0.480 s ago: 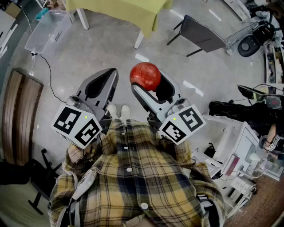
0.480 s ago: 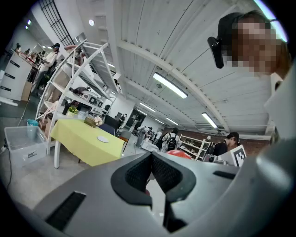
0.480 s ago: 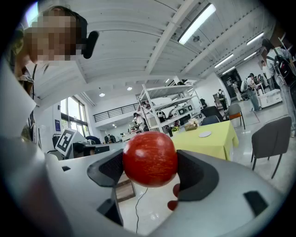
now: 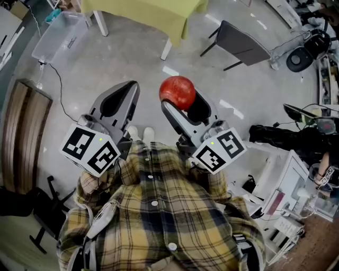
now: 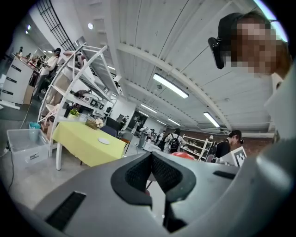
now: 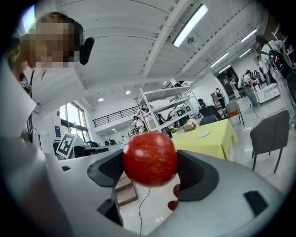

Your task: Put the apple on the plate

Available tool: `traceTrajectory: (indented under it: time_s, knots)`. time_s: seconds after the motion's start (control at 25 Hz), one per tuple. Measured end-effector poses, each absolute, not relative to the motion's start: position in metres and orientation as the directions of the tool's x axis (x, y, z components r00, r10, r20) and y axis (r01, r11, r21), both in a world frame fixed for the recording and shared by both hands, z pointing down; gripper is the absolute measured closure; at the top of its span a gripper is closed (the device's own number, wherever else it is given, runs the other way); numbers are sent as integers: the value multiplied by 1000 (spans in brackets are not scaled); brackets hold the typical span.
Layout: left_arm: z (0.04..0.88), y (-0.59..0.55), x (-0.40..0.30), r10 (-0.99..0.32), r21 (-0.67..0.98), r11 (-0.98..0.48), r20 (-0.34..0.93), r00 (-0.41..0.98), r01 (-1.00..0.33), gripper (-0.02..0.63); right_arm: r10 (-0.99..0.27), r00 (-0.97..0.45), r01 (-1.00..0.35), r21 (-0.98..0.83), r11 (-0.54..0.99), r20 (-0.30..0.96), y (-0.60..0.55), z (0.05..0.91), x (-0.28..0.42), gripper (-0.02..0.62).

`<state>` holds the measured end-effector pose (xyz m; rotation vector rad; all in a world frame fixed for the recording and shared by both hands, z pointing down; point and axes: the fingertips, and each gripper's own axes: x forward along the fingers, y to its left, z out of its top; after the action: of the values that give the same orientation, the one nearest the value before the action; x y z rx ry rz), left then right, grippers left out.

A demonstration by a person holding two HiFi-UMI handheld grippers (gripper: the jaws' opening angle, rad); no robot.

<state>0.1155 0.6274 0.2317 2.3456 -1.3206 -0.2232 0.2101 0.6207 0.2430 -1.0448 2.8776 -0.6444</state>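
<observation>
A red apple (image 4: 177, 92) (image 6: 149, 159) is held off the floor between the pads of my right gripper (image 4: 183, 100) (image 6: 150, 163), which is shut on it. To its left my left gripper (image 4: 130, 86) (image 5: 151, 156) has its pads together with nothing between them. Both grippers point level at chest height, ahead of the person's checked shirt. A small white plate (image 5: 104, 141) (image 6: 203, 134) lies on the yellow-green table (image 4: 148, 10) (image 5: 85, 143) (image 6: 210, 141) some way ahead across the floor.
A clear plastic bin (image 4: 58, 34) (image 5: 23, 143) stands left of the table with a cable trailing from it. A grey chair (image 4: 241, 42) (image 6: 270, 134) is at the right, a wooden bench (image 4: 24, 137) at the left. White shelving (image 5: 78, 78) and several people stand behind the table.
The right gripper and its apple have drifted slightly to the right in the head view. The grip on the apple is the same, and the left gripper stays shut.
</observation>
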Motion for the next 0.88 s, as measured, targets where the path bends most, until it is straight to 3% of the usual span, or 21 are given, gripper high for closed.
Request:
traceTrajectory:
  time_s: [0.88]
  knots:
    - [247, 604, 87, -905, 442, -343, 83, 418, -829, 598, -595, -789, -593, -444, 672, 152, 589, 267, 229, 251]
